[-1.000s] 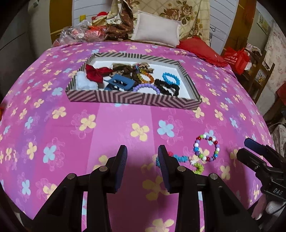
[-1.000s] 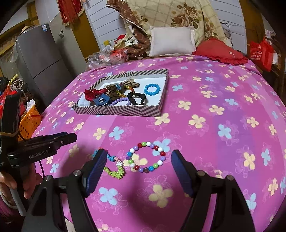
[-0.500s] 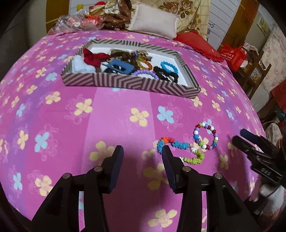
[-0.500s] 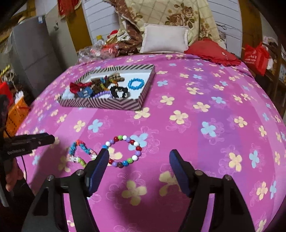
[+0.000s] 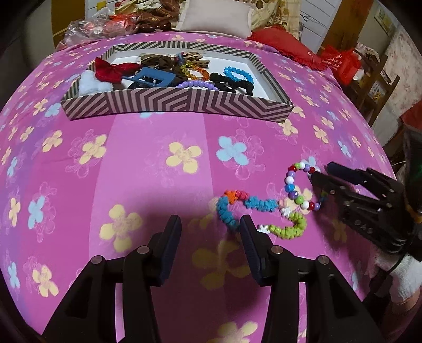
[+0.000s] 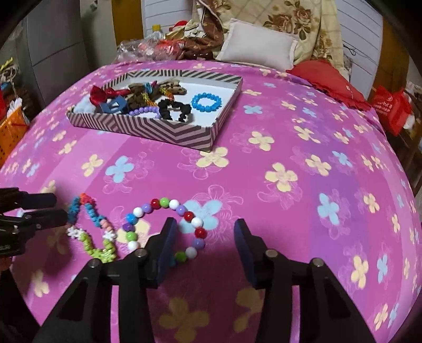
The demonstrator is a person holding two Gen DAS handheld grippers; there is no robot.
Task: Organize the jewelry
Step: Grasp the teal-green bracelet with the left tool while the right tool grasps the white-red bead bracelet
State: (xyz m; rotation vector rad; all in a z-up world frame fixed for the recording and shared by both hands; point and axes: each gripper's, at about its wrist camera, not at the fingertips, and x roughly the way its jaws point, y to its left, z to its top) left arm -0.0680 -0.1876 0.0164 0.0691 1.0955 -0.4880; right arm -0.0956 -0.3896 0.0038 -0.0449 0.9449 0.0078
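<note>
Home bedroom, bed under pink flowered sheet (image 6: 290, 147), white pillow (image 6: 258, 44), floral quilt (image 6: 303, 18), grey wardrobe (image 6: 52, 39)

Pink flowered bedspread (image 6: 290, 137), chevron-striped brown box (image 6: 168, 132), multicoloured bead bracelet (image 6: 184, 211).

black hand-held gripper (image 5: 210, 237), dark-blue pads, perhaps a white glove (image 5: 403, 274).

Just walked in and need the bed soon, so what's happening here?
A person is tidying jewelry with a gripper in each hand. The striped box already holds bracelets and hair ties. Two pieces still lie on the bedspread. The right gripper, jaws just closing, straddles the bead bracelet. The left gripper, open, is beside the blue-green bracelet. Neither piece is lifted yet.
</note>
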